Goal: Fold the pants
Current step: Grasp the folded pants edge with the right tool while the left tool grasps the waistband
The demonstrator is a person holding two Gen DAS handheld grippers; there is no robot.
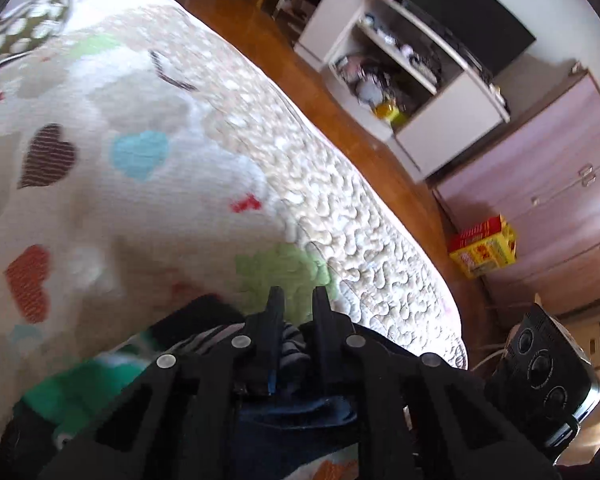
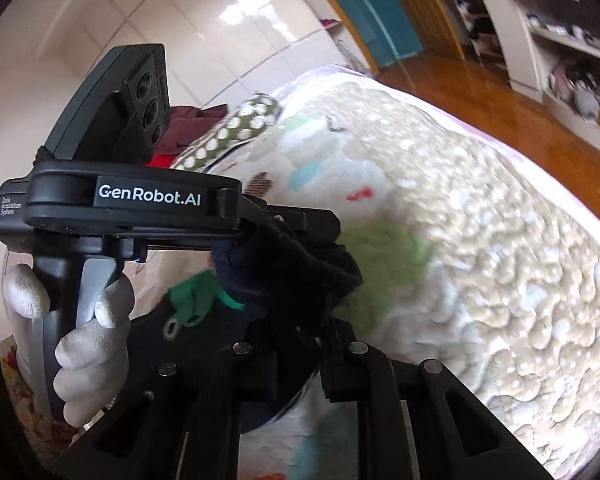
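Observation:
The pants (image 1: 292, 412) are dark navy with a striped lining and a green patch (image 2: 196, 296). They are bunched up above the heart-print quilt (image 1: 140, 160) near its right edge. My left gripper (image 1: 298, 300) is shut on a fold of them, and striped cloth shows between its fingers. In the right wrist view the left gripper (image 2: 300, 232) comes in from the left, held by a white-gloved hand (image 2: 96, 332), with the dark pants (image 2: 300, 272) hanging from it. My right gripper (image 2: 300, 344) is shut on the same dark bundle just below. Its housing (image 1: 540, 364) shows at the lower right.
The quilted bed edge (image 1: 360, 220) drops to a wooden floor (image 1: 300, 60). A white shelf unit (image 1: 420, 80), a black screen (image 1: 472, 28), pink drawers (image 1: 560, 180) and a yellow-red box (image 1: 484, 248) stand beyond. A polka-dot pillow (image 2: 236, 132) lies at the bed's far end.

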